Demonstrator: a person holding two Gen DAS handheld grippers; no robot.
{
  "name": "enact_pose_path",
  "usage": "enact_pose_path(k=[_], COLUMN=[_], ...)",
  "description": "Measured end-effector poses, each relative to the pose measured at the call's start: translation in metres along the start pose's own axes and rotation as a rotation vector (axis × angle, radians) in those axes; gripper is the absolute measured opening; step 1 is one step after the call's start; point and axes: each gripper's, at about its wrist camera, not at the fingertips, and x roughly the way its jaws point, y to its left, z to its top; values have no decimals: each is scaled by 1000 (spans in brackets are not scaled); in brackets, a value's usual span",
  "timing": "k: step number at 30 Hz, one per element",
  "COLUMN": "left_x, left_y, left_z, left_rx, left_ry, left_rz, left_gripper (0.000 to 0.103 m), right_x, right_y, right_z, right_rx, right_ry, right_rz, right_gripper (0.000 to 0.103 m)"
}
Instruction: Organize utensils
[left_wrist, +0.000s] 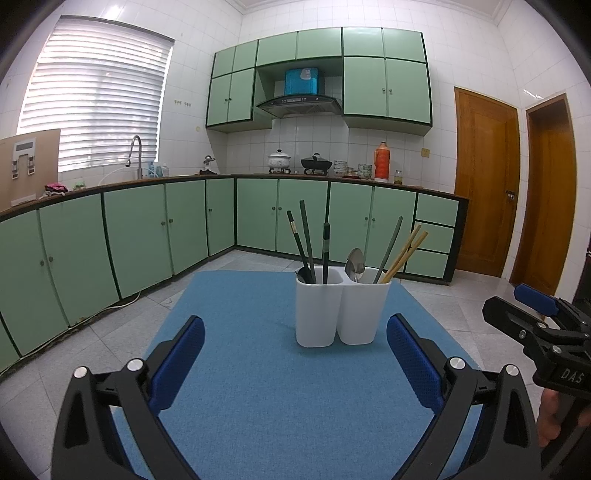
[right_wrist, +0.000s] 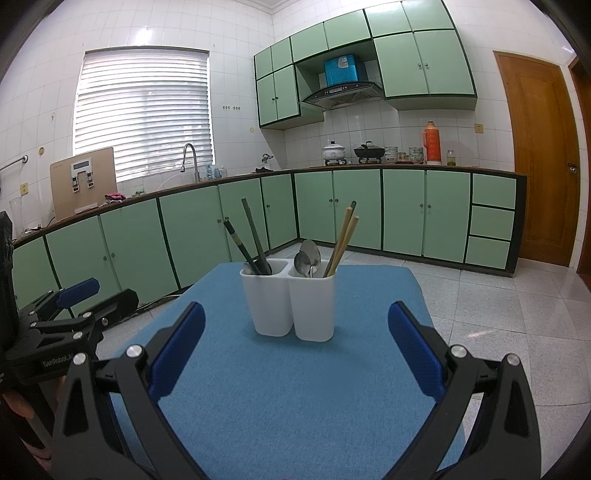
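Note:
A white two-compartment utensil holder (left_wrist: 341, 312) stands on a blue mat (left_wrist: 258, 369); it also shows in the right wrist view (right_wrist: 291, 301). Its left compartment holds dark chopsticks (left_wrist: 304, 240) and a dark spoon. Its right compartment holds metal spoons (left_wrist: 355, 264), wooden chopsticks (left_wrist: 406, 251) and one dark chopstick. My left gripper (left_wrist: 295, 358) is open and empty, short of the holder. My right gripper (right_wrist: 295, 347) is open and empty, also short of the holder. Each gripper shows at the edge of the other's view.
The mat (right_wrist: 295, 387) covers a small table. Tiled floor (left_wrist: 461, 306) lies around it. Green kitchen cabinets (left_wrist: 147, 229) with a sink and cookware run along the far walls. Wooden doors (left_wrist: 484, 184) are at the right.

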Motion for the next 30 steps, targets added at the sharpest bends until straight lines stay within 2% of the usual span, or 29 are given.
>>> enact_pose_path(k=[30], left_x=[3], left_y=[1], left_z=[-3], left_rx=[3], left_ry=[-2], left_rz=[4], left_gripper=[97], right_x=[5], right_y=[-1], right_z=[-4], right_rx=[-3], right_ry=[5], right_rz=[0], right_gripper=[96])
